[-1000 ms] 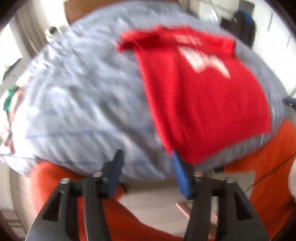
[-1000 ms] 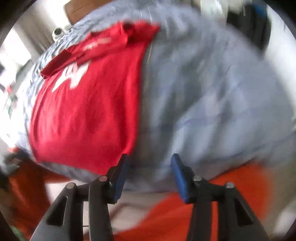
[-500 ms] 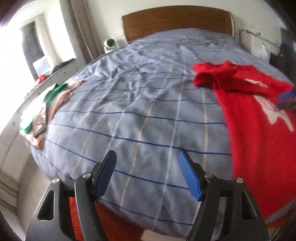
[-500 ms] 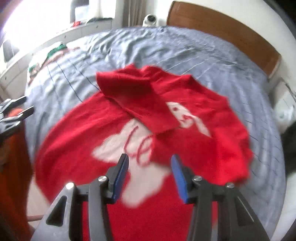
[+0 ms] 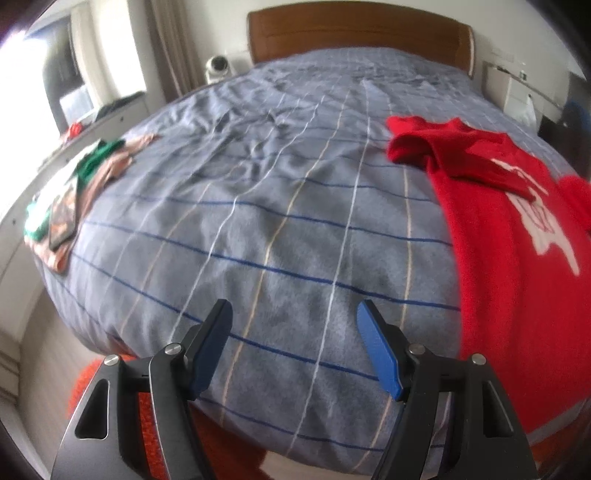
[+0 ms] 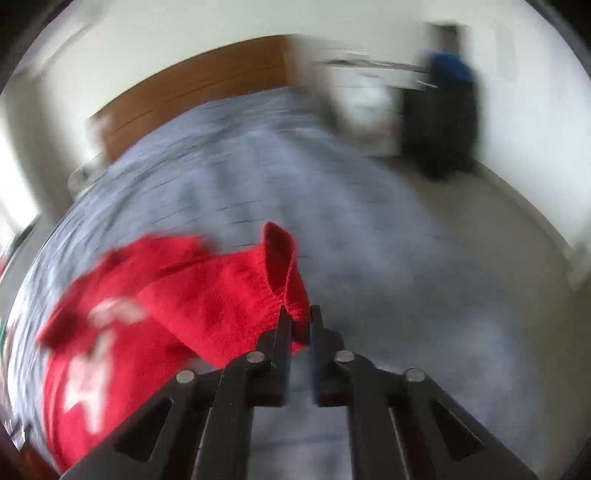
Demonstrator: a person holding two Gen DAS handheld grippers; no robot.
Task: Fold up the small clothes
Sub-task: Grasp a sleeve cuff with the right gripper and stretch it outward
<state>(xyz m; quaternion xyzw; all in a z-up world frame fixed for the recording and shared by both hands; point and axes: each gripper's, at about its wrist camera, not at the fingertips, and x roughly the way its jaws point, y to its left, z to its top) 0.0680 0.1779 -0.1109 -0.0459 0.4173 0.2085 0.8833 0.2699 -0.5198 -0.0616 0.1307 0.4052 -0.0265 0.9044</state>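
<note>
The right gripper [image 6: 297, 314], jaws just closed, pinches a raised sleeve of the red sweater [image 6: 207, 295] at lower centre, the rest lying lower left on the blue bedspread [image 5: 258, 206], while the left gripper [image 5: 295, 314] hangs wide open and empty.

The red sweater [image 6: 207, 295] is a fuzzy, matt knit with a nap like terry, its white motif [image 5: 546, 229] flat and duller in weave; the bedspread [image 5: 258, 221] is soft matt cloth, grey-blue, creased near the headboard [image 5: 354, 33], which is smooth brown wood with a low sheen; the left gripper [image 5: 294, 345] has matt black arms, probably plastic, bright metal pivot pins, and blue pads that look rubbery and faintly ribbed; the right gripper [image 6: 297, 314] shows the same black arms and shiny pins, though blur hides finer texture; the folded clothes [image 5: 74, 184] at the bed's edge are thin matt fabric.
</note>
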